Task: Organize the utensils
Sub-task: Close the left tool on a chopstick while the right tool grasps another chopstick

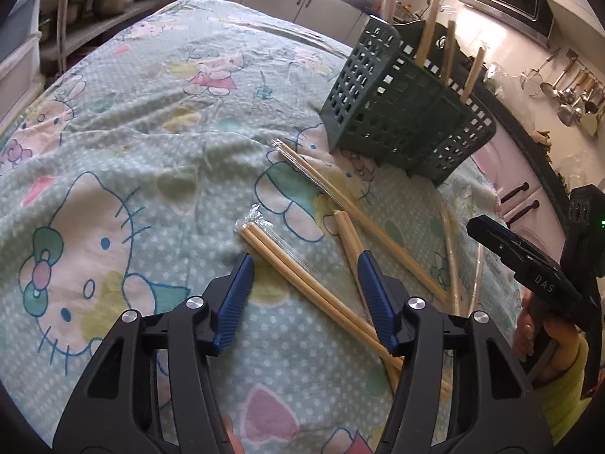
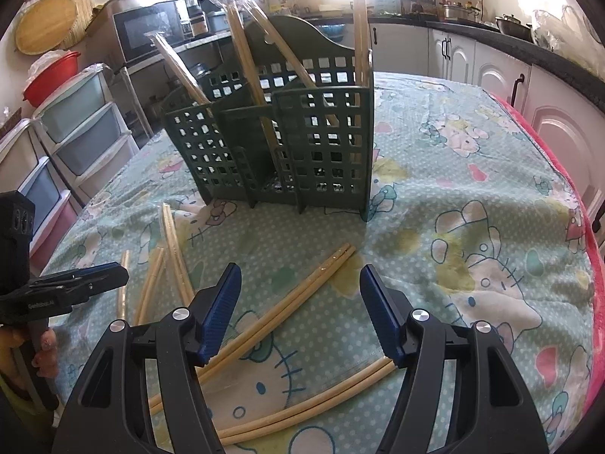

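A dark green slotted utensil caddy [image 1: 397,113] [image 2: 287,140] stands on the table with several wrapped chopstick pairs upright in it [image 2: 242,53]. More wrapped chopstick pairs lie loose on the cloth in front of it [image 1: 302,276] [image 2: 287,302]. My left gripper [image 1: 304,261] is open and empty, low over one loose pair that runs between its blue fingers. My right gripper [image 2: 298,272] is open and empty above two loose pairs. The right gripper also shows at the right edge of the left wrist view [image 1: 529,261]; the left shows at the left edge of the right wrist view [image 2: 75,280].
The table is covered by a pale green cartoon-cat cloth [image 1: 113,174] with a pink edge [image 2: 590,227] at the right. Plastic drawer units [image 2: 75,132], a microwave [image 2: 147,30], white cabinets [image 2: 491,68] and hanging ladles [image 1: 574,94] surround the table.
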